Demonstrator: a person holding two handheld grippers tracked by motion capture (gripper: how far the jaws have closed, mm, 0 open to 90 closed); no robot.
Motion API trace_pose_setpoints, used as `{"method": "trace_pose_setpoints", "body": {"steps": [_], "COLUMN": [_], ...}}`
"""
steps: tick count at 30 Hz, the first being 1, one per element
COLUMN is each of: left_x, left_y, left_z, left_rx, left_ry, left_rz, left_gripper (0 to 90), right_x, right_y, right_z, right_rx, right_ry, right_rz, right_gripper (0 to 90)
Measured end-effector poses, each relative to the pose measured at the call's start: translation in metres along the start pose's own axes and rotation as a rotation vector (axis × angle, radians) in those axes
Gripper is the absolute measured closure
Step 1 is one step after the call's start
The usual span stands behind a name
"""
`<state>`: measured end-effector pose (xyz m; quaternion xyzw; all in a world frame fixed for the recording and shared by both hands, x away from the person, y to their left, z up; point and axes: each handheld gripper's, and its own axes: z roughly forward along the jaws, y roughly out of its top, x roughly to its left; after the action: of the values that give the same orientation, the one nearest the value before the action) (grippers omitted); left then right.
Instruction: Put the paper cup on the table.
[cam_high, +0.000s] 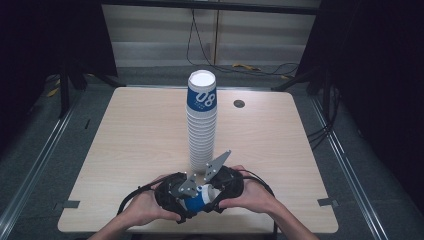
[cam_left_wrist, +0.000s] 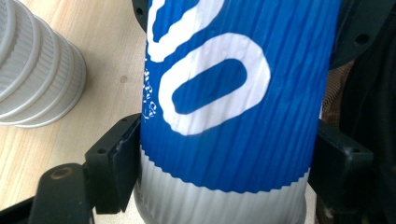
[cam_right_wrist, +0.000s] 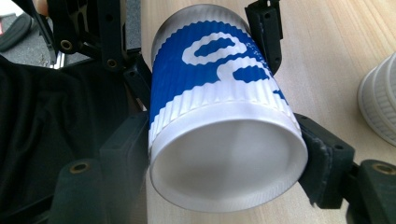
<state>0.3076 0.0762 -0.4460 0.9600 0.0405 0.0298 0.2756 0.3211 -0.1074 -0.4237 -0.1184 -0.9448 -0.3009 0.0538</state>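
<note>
Claws first: both are clamped on one blue-and-white paper cup (cam_high: 198, 199), held lying sideways just above the near edge of the table (cam_high: 125, 150). The left claw (cam_left_wrist: 224, 158) has its jaws pressed against the ribbed wall on either side, near where the blue band meets the white part. The right claw (cam_right_wrist: 224, 154) grips the same cup close to its white closed end, which faces that camera, and the left claw's jaws show farther along the cup body.

Handing the cup from one claw to the other looks like the step in hand, likely on the way to the tall stack of cups (cam_high: 202, 125) standing just beyond the hands. To do it well, one claw should keep a firm squeeze while the other lets go slowly; paper walls dent easily, so light pressure on the ribs is safer than a hard pinch. The cup then needs turning to match the stack's top cup.

Room matters here. The stack is tall and narrow, and its foot sits very close to the claws, so a careless swing of an elbow or a cable could topple it. The near edge lies just under the hands; a dropped cup could roll off. Open table lies wide to the left and right of the stack, good for repositioning.
</note>
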Motion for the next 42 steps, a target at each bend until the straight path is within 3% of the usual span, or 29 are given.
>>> {"method": "trace_pose_setpoints", "body": {"steps": [2,3,5,10,11,13,17,21,26,28,35,39,42], "left_x": [0.0,0.001,-0.001,0.0,0.0,-0.001,-0.001,-0.001,0.001,0.002,0.008,0.013,0.016], "left_y": [-0.001,-0.001,-0.002,-0.004,-0.004,-0.004,-0.004,-0.004,-0.005,-0.006,-0.012,-0.015,-0.018], "left_z": [0.0,-0.001,0.0,-0.003,-0.002,-0.001,-0.002,-0.005,-0.012,-0.015,-0.021,-0.027,-0.031], "left_rx": [-0.007,0.001,-0.035,-0.051,-0.062,-0.068,-0.075,-0.113,-0.145,-0.178,-0.321,-0.362,-0.423], "left_ry": [-0.012,-0.01,0.003,0.009,0.016,0.031,0.009,0.041,0.052,0.06,0.016,0.001,-0.008], "left_rz": [-0.011,0.005,-0.024,-0.006,-0.033,-0.042,-0.031,-0.023,-0.041,-0.055,-0.124,-0.164,-0.196], "left_gripper": [20.5,20.4,19.9,19.0,18.3,18.0,18.3,18.5,18.9,19.4,19.2,19.6,19.6], "right_x": [0.0,-0.001,-0.002,-0.004,-0.005,-0.005,-0.005,-0.006,-0.006,-0.007,-0.009,-0.01,-0.01], "right_y": [0.0,-0.001,-0.002,-0.002,-0.003,-0.003,-0.004,-0.006,-0.007,-0.009,-0.018,-0.024,-0.027], "right_z": [0.0,0.0,-0.001,-0.002,-0.003,-0.003,-0.004,-0.006,-0.01,-0.011,-0.017,-0.02,-0.022], "right_rx": [-0.001,-0.003,-0.008,-0.018,-0.021,-0.017,-0.009,0.002,-0.006,-0.012,-0.044,-0.068,-0.091], "right_ry": [0.005,0.015,0.02,0.023,0.02,0.018,0.02,0.003,-0.022,-0.025,-0.066,-0.083,-0.106], "right_rz": [-0.008,-0.013,-0.008,-0.012,-0.011,-0.017,-0.019,-0.032,-0.029,-0.028,0.012,0.037,0.053], "right_gripper": [28.2,28.4,28.7,29.2,29.3,29.3,29.6,29.7,29.6,29.6,29.3,29.3,29.2]}}
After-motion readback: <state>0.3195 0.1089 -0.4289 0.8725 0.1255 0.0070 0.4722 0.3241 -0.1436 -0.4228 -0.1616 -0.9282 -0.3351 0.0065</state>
